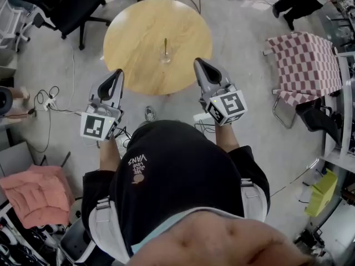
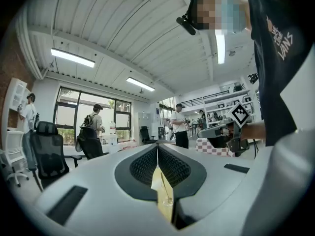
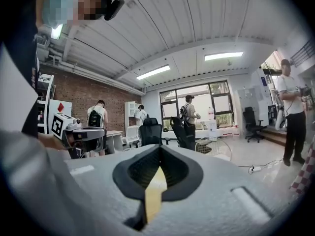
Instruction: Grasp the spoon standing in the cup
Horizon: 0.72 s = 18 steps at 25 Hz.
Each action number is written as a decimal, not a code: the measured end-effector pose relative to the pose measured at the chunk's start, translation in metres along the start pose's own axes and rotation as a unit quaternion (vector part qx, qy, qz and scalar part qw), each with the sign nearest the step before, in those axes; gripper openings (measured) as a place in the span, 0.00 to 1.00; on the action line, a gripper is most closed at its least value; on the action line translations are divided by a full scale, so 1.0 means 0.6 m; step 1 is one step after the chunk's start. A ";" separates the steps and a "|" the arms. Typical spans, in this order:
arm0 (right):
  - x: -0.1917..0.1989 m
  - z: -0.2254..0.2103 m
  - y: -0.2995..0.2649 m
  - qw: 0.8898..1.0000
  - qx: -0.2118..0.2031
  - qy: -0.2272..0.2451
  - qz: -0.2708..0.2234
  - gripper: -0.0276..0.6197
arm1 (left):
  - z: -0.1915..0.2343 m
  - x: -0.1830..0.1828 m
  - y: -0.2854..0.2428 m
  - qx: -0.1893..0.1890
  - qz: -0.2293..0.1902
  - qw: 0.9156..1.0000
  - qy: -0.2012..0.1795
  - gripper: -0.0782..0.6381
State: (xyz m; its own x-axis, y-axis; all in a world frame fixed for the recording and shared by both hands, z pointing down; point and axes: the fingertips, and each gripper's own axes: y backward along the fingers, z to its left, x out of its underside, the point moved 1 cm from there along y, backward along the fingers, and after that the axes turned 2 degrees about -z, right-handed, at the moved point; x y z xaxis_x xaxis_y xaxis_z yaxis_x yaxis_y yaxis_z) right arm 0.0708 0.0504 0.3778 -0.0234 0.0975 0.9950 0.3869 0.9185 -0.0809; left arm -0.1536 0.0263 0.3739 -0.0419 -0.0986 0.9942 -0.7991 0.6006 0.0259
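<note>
Spoon (image 1: 165, 44) stands in the cup (image 1: 165, 56); left tool (image 1: 118, 72) and right tool (image 1: 198, 62) hover short of it, closed, empty. Open one, pinch above the cup's rim.

A round wooden table (image 1: 158, 43) stands on grey floor. Off its far left edge sits a black office chair (image 1: 72, 7). Well to its right is a pink-checked seat (image 1: 308, 65). Left of the table lies what may be a power strip (image 1: 49, 101), with a crumpled pink cloth (image 1: 36, 195) nearer

black shirt (image 1: 183, 170), printed "WE JUST LOVE VANS"
</note>
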 end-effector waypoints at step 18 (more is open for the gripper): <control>-0.002 0.019 -0.059 0.998 0.052 -0.024 -0.024 0.04 | 0.090 0.022 -0.021 0.058 -0.006 0.998 0.007 0.11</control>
State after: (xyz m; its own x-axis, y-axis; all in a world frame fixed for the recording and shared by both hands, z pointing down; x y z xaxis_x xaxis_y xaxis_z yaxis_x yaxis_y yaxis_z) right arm 0.0465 0.0220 0.3787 -0.0852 0.0676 0.9941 0.2859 0.9574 -0.0406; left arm -0.1764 -0.0254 0.3813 -0.0248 -0.0931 0.9953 -0.8638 0.5032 0.0256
